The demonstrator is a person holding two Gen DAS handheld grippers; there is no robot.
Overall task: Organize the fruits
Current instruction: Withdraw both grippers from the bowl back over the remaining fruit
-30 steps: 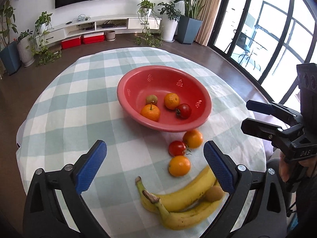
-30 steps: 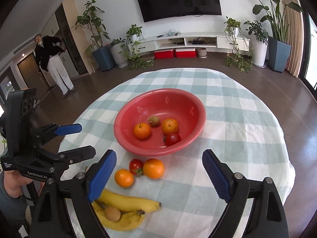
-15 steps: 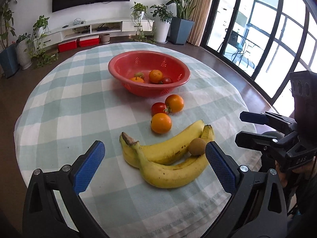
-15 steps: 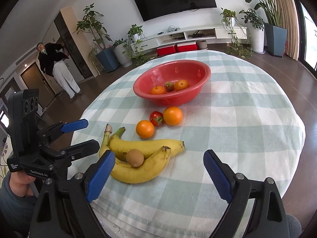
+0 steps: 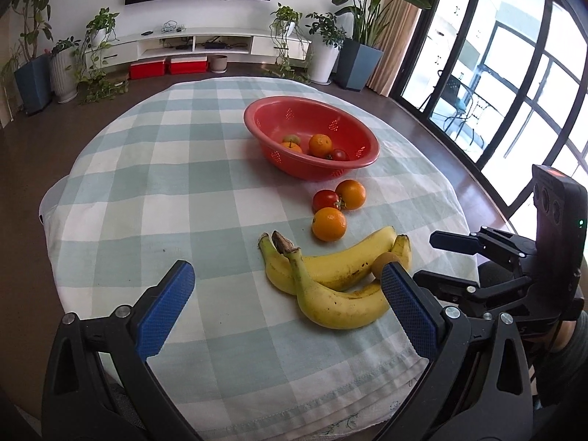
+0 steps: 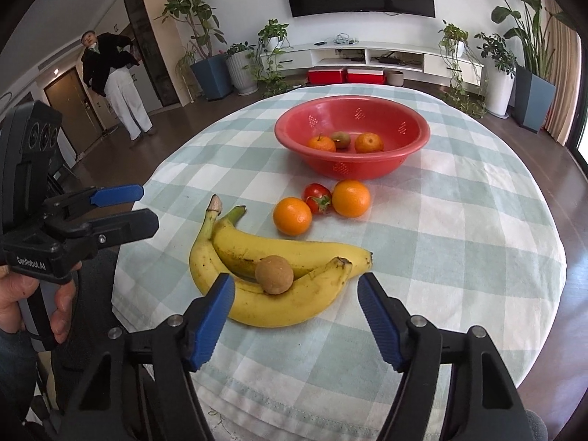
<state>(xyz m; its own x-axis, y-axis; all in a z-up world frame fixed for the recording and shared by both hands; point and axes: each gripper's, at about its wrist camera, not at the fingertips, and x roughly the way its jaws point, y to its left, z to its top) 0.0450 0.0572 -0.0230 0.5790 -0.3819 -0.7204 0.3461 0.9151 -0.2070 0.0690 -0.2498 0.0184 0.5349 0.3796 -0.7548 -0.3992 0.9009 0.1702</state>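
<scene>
Fingers (image 5: 165,305) of the left gripper (image 5: 286,301) are spread wide with nothing between them, hovering low over the near edge of a round tabletop (image 5: 154,169) covered in a pale green and white checked cloth. At the right of that view, the right gripper (image 6: 296,314) also has its two blue-padded fingers (image 6: 211,318) spread apart and empty, just short of the bananas.

From left to right on the cloth: two yellow bananas (image 6: 257,253) lie curved together, touching, with one small round brown fruit (image 6: 274,274) resting on top of them. Just beyond sit two oranges (image 6: 292,216) with one red tomato (image 6: 316,197) between them, all three close together. Behind these, a red bowl (image 6: 389,167) stands near the middle of the tabletop. Inside it are two more oranges (image 6: 368,142), one small greenish-brown fruit (image 6: 340,138) and, seen from the left wrist, one tomato (image 5: 338,154).
</scene>
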